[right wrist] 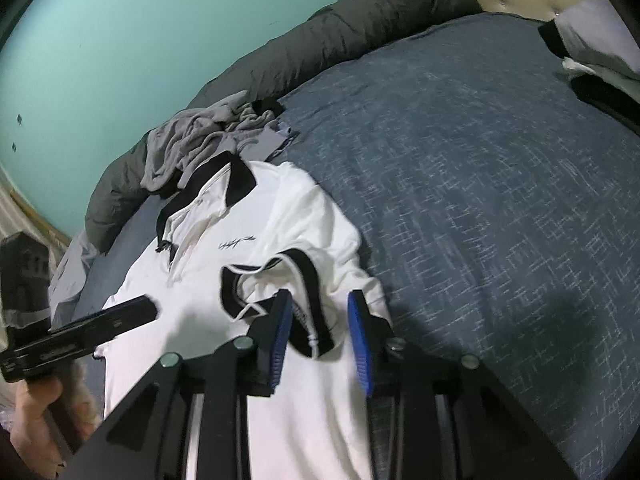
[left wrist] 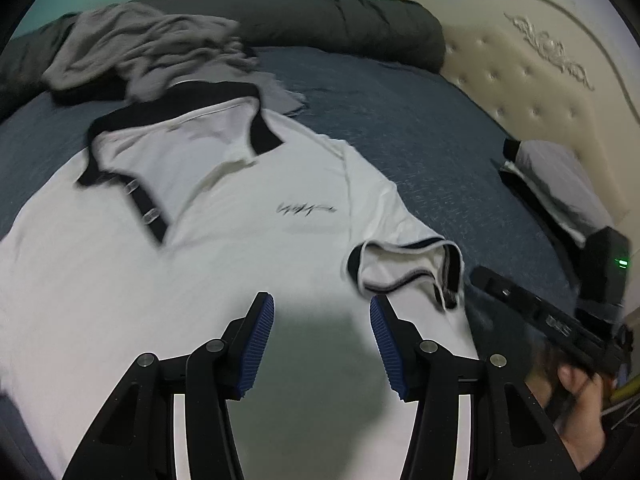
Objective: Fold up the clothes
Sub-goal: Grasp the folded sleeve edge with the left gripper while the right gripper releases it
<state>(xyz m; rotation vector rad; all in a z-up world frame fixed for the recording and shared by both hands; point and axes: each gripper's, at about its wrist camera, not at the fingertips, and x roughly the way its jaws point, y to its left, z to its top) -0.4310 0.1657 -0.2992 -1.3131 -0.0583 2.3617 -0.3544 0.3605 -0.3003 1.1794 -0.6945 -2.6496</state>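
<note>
A white polo shirt (left wrist: 240,184) (right wrist: 280,208) with a black collar (left wrist: 264,128) lies front up on the blue bedspread (right wrist: 480,160). Its right sleeve is folded inward, so the black-trimmed cuff (left wrist: 404,264) (right wrist: 308,280) rests on the chest. My left gripper (left wrist: 321,304) hovers open over the shirt's lower front with nothing between its fingers. My right gripper (right wrist: 320,298) stands over the sleeve. The cuff lies between its blue pads (right wrist: 280,328), which do not press on it. Each gripper shows from the side in the other's view, held by a hand (left wrist: 576,384).
A crumpled grey garment (left wrist: 140,48) (right wrist: 192,136) lies just beyond the collar. Behind it a dark rolled duvet (left wrist: 340,20) runs along the teal wall. A folded pile of clothes (left wrist: 552,176) sits by the cream tufted headboard (left wrist: 540,60).
</note>
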